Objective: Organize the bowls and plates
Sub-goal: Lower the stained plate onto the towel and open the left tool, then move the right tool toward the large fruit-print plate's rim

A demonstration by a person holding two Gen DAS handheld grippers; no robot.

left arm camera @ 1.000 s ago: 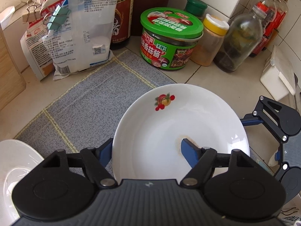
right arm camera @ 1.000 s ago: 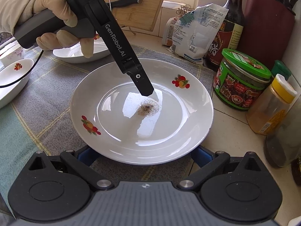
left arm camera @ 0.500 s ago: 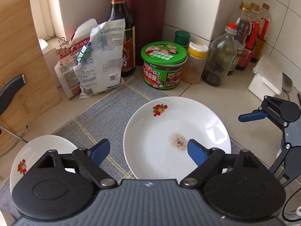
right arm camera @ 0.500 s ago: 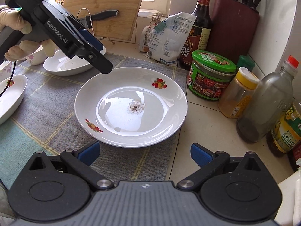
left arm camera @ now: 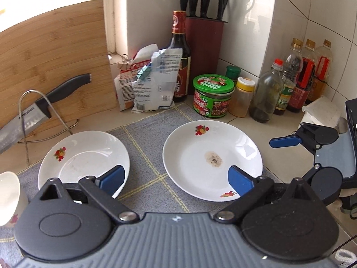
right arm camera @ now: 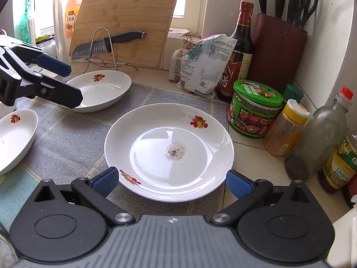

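Note:
A white plate (left arm camera: 212, 158) with fruit prints and a dark smudge in its middle lies on the grey mat (left arm camera: 145, 151); it also shows in the right wrist view (right arm camera: 169, 149). A second white plate (left arm camera: 84, 156) lies to its left, seen too in the right wrist view (right arm camera: 102, 87). A white bowl (right arm camera: 13, 136) sits at the left; its rim shows in the left wrist view (left arm camera: 6, 189). My left gripper (left arm camera: 176, 178) is open and empty, raised above the mat between the plates. My right gripper (right arm camera: 170, 181) is open and empty, its fingers either side of the smudged plate's near rim.
Jars and bottles stand at the back right: a green-lidded jar (left arm camera: 213, 98), a yellow-capped shaker (left arm camera: 242, 97), a glass bottle (left arm camera: 266, 96), a soy bottle (left arm camera: 178, 55). A knife block (left arm camera: 204, 51), bags (left arm camera: 151, 82), a cutting board (left arm camera: 53, 67) and a knife on a rack (left arm camera: 40, 107) line the back.
My left gripper has let go of the smudged plate, lifted and pulled back to the left. My right gripper has drawn back from the plate, which now rests on the mat.

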